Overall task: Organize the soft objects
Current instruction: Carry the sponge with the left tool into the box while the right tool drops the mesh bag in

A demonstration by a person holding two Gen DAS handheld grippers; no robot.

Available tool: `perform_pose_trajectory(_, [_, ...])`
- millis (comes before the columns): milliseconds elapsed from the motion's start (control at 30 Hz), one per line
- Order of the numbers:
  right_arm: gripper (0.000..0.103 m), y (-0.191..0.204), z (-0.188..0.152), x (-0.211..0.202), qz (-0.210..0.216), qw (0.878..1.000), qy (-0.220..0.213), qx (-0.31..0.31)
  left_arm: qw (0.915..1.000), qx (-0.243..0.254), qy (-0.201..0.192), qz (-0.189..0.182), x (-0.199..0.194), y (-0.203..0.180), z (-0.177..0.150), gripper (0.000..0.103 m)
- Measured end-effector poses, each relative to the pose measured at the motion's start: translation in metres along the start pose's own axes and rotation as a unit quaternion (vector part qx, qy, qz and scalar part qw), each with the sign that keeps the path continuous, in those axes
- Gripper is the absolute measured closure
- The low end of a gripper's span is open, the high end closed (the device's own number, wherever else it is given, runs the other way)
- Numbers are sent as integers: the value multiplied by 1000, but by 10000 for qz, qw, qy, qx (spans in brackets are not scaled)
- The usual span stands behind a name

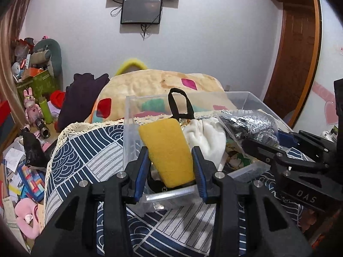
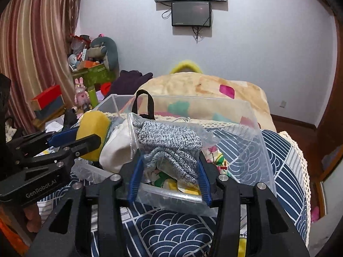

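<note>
Left gripper [image 1: 170, 165] grasps a yellow sponge [image 1: 168, 152], its blue-padded fingers [image 1: 143, 168] pressed against both long edges, and holds it upright over the near left corner of a clear plastic box [image 1: 250, 98]. Right gripper [image 2: 169, 171] straddles a grey knitted item in a clear bag [image 2: 171, 141]; the pads sit at its two sides and appear clenched on it, above the box's near wall.

Progress: the box already contains a white cloth pouch [image 1: 205, 139], a black strap loop [image 1: 180, 105] standing above the pile, and floral fabric [image 2: 216, 156] at the bottom. Judging from this, sorting is well advanced; the sponge and the bagged knit are the two pieces in hand, neither yet let go inside. Whether further soft items remain to be gathered cannot be told for certain.

Surroundings: the box rests on a blue-and-white patterned cloth [image 1: 85, 150] with a lace border, spread over a rounded bed-like mound. Behind it lies a cream blanket with coloured patches [image 1: 158, 85]. To the left stands a cluttered heap of plush toys [image 1: 46, 53], a green carton and loose papers; a pink plush lies low on the floor. Two dark screens [image 1: 141, 10] hang on the far wall.

Obstruction: the box is crowded, and both grippers work close together, so each may hinder the other's release.
</note>
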State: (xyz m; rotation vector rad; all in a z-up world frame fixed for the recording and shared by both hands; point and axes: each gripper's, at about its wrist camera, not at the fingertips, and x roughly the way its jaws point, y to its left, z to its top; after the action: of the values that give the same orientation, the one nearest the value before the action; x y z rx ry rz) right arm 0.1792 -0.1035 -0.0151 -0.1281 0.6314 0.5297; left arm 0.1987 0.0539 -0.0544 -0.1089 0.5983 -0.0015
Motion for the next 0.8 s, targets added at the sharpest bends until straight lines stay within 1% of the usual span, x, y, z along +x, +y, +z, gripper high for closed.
perform_pose_trajectory(100, [54, -1, -1, -3, 63, 10000, 12, 9, 10000, 0, 28, -47, -2, 0, -1, 60])
perform_pose_trajectory(167, [45, -1, -1, -5, 125, 9999, 2, 17, 10000, 5, 11, -62, -6, -1, -2, 58])
perform_pose_trajectory(200, [44, -1, -2, -7, 125, 9999, -13, 14, 10000, 4, -4, -67, -8, -1, -2, 57])
perform_pose_trajectory(367, [43, -2, -4, -15, 48, 9999, -89, -15, 9998, -60, -121, -119, -23, 1, -2, 52])
perform_pose_trajectory(500, [43, -5, -2, -31, -23, 9996, -285, -18, 9995, -91, -262, -178, -38, 0, 1, 50])
perform_pose_trajectory(567, [43, -7, 0, -41, -38, 9991, -417, -40, 9991, -72, -341, -231, -46, -2, 2, 44])
perform_pose_trajectory(700, [42, -11, 2, -63, -127, 9975, -699, -39, 9984, 16, -519, -223, -62, -9, 4, 38])
perform_pose_trajectory(800, [42, -16, 1, -77, -206, 9962, -841, -33, 9976, 119, -640, -232, -73, -15, 1, 24])
